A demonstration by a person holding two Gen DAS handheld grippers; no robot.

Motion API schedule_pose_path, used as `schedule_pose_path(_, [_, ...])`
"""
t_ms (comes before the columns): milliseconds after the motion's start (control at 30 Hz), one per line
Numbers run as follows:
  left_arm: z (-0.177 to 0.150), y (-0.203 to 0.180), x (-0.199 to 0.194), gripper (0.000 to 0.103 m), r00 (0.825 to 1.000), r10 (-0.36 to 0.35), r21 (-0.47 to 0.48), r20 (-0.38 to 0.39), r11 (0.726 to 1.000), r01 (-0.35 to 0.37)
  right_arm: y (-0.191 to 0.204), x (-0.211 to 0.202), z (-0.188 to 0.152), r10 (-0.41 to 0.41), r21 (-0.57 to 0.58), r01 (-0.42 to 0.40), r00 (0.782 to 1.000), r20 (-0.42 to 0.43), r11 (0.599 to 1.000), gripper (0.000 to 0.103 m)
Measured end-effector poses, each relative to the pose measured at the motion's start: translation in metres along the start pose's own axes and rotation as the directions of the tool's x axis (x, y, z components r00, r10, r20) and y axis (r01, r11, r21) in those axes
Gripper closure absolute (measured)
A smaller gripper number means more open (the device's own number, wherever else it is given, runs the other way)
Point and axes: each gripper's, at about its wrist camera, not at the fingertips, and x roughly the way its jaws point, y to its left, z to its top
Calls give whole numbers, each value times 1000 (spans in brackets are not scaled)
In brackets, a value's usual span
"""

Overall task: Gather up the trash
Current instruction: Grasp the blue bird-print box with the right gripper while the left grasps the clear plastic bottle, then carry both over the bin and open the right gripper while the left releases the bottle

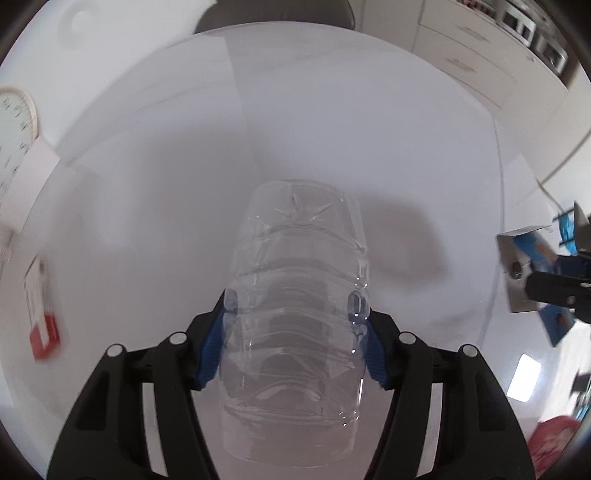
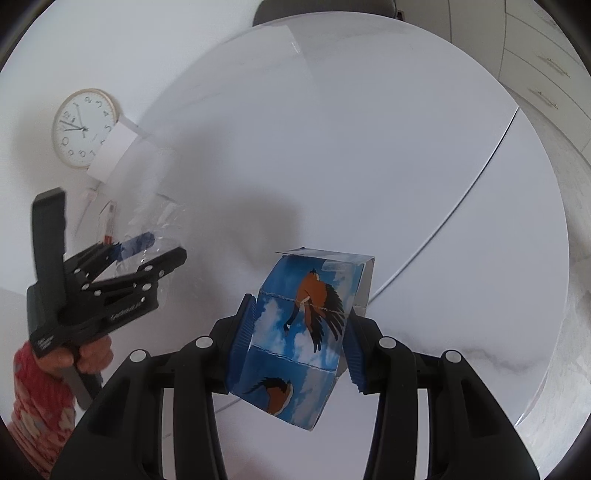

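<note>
My left gripper is shut on a clear, empty plastic bottle. The bottle points away from the camera, base forward, above the round white table. My right gripper is shut on a blue carton with orange birds printed on it, held tilted above the table. The carton's open top flap faces away. The left gripper with the bottle also shows in the right wrist view at the left. The carton shows at the right edge of the left wrist view.
A white wall clock lies at the table's left with a white card beside it. A red and white packet lies at the left. A dark chair stands behind the table. White drawers are at the back right.
</note>
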Motion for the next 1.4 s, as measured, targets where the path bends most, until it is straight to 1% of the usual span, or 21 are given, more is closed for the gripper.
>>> schedule_pose_path(67, [-14, -14, -17, 43, 1000, 11, -38, 12, 999, -11, -4, -5, -5, 7, -10, -7, 1000, 1, 1000, 58])
schedule_pose_path(100, [-17, -12, -22, 43, 1000, 12, -53, 16, 999, -12, -8, -9, -9, 10, -16, -10, 1000, 6, 1000, 58])
schedule_pose_path(133, [-24, -19, -30, 43, 1000, 9, -76, 19, 997, -7, -11, -13, -13, 13, -20, -13, 1000, 9, 1000, 58])
schedule_pose_path(200, [-33, -30, -41, 43, 1000, 8, -128, 14, 992, -6, -19, -21, -20, 20, -33, -19, 1000, 9, 999, 58])
schedule_pose_path(267, [-47, -47, -54, 43, 1000, 4, -174, 9, 985, -2, -28, -30, -30, 21, -52, -21, 1000, 11, 998, 58])
schedule_pose_path(367, [-59, -84, -64, 43, 1000, 1, -209, -5, 978, -2, -45, -50, -47, 5, -89, -3, 1000, 24, 996, 58])
schedule_pose_path(467, [-70, -119, -78, 43, 1000, -14, -224, 1, 974, 14, -71, -76, -67, -8, -105, 12, 999, 45, 994, 58])
schedule_pose_path(533, [-74, -134, -85, 43, 999, -34, -234, 8, 972, 35, -86, -88, -77, -16, -107, 22, 998, 56, 994, 58])
schedule_pose_path(600, [-76, -165, -90, 43, 998, -56, -233, 17, 971, 59, -106, -102, -92, -20, -104, 26, 998, 65, 994, 58])
schedule_pose_path(767, [-73, -224, -100, 43, 997, -67, -165, 42, 984, 73, -155, -127, -117, -45, -69, 51, 995, 87, 996, 58])
schedule_pose_path(900, [-75, -261, -99, 43, 996, -86, -149, 25, 985, 89, -200, -139, -130, -53, -24, 55, 994, 97, 998, 58])
schedule_pose_path(1000, [-76, -287, -102, 43, 996, -93, -134, 11, 987, 94, -228, -140, -136, -64, -7, 65, 994, 93, 998, 58])
schedule_pose_path(1100, [-74, -304, -100, 43, 996, -94, -119, 1, 989, 94, -252, -134, -141, -74, 10, 74, 994, 78, 997, 58])
schedule_pose_path(1133, [-63, -304, -92, 43, 995, -99, -117, -3, 988, 98, -261, -129, -143, -79, 22, 77, 995, 68, 997, 58])
schedule_pose_path(1233, [-60, -317, -87, 43, 993, -117, -108, -13, 987, 115, -281, -109, -148, -101, 29, 100, 994, 33, 995, 58])
schedule_pose_path(1267, [-62, -325, -86, 43, 992, -122, -106, -12, 987, 120, -292, -97, -152, -120, 27, 120, 993, 6, 992, 58])
schedule_pose_path(1400, [-65, -347, -79, 43, 990, -138, -91, -24, 987, 135, -319, -50, -165, -136, 35, 139, 987, -90, 990, 58])
